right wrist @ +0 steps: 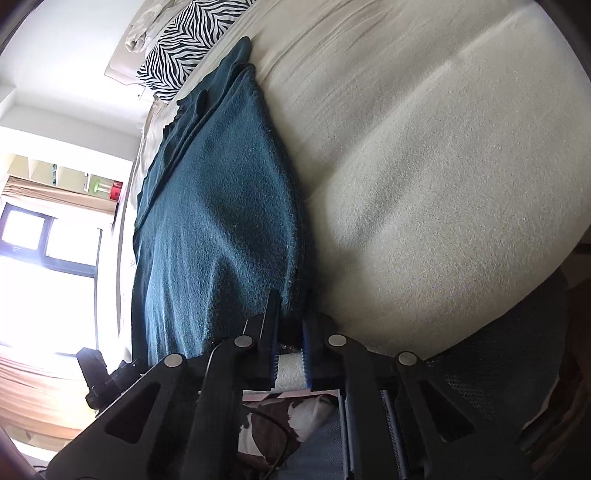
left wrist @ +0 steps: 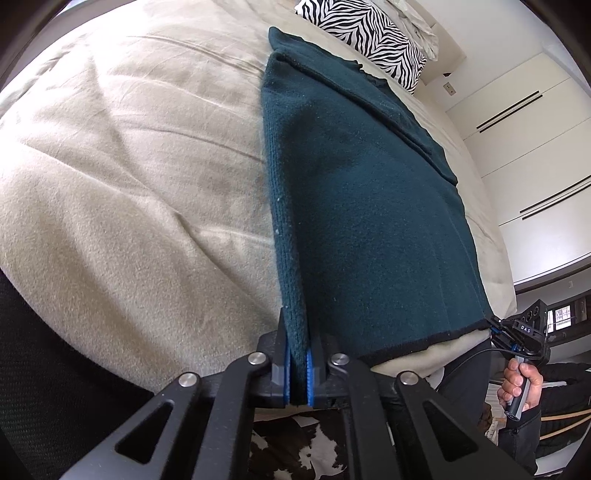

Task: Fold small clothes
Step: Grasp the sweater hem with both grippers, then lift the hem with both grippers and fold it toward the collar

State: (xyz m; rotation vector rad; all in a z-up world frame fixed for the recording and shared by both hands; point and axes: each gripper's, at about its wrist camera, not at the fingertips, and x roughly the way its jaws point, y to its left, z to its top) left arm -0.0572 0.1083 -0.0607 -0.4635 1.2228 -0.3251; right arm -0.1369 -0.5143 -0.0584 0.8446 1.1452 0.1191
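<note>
A dark teal knitted garment (left wrist: 362, 206) lies lengthwise on the beige bed cover (left wrist: 129, 166), with a folded sleeve or flap along its far right side. My left gripper (left wrist: 297, 325) is shut on the garment's near left corner, and the cloth stands pinched between the blue pads. In the right wrist view the same teal garment (right wrist: 218, 206) runs away from me. My right gripper (right wrist: 290, 314) is shut on its near right corner. From the left wrist view, the right gripper (left wrist: 495, 326) sits at that corner, held by a hand (left wrist: 517, 384).
A zebra-striped pillow (left wrist: 369, 33) lies at the head of the bed beyond the garment. White wardrobe doors (left wrist: 535, 147) stand to the right. A bright window (right wrist: 48, 240) is on the left side. A cowhide-patterned rug (left wrist: 295, 446) shows below the bed edge.
</note>
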